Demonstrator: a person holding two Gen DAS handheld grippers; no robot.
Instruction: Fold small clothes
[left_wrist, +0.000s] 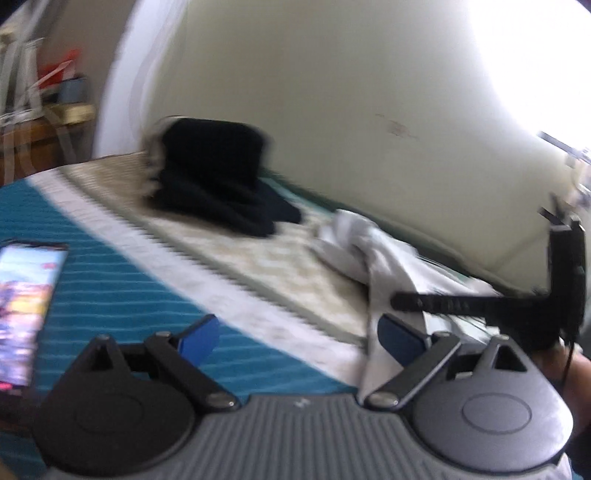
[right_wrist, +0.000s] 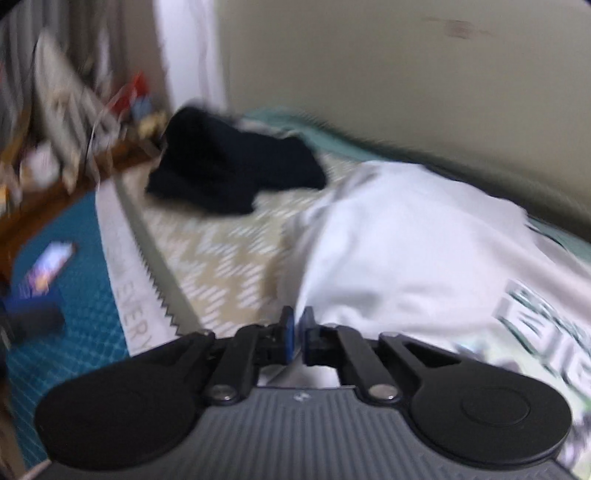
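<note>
Lying just right of the closed right tool (right_wrist: 298, 334), the white garment (right_wrist: 399, 236) touches the wide-open left tool (left_wrist: 297, 334).

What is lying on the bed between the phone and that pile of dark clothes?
Nothing loose: between the phone and the dark clothes there is only the bedcover, with its teal part, white band and zigzag pattern. The right wrist view shows it best.

Left gripper (left_wrist: 299, 332) spread wide; right gripper (right_wrist: 295, 334) pinched closed.
</note>
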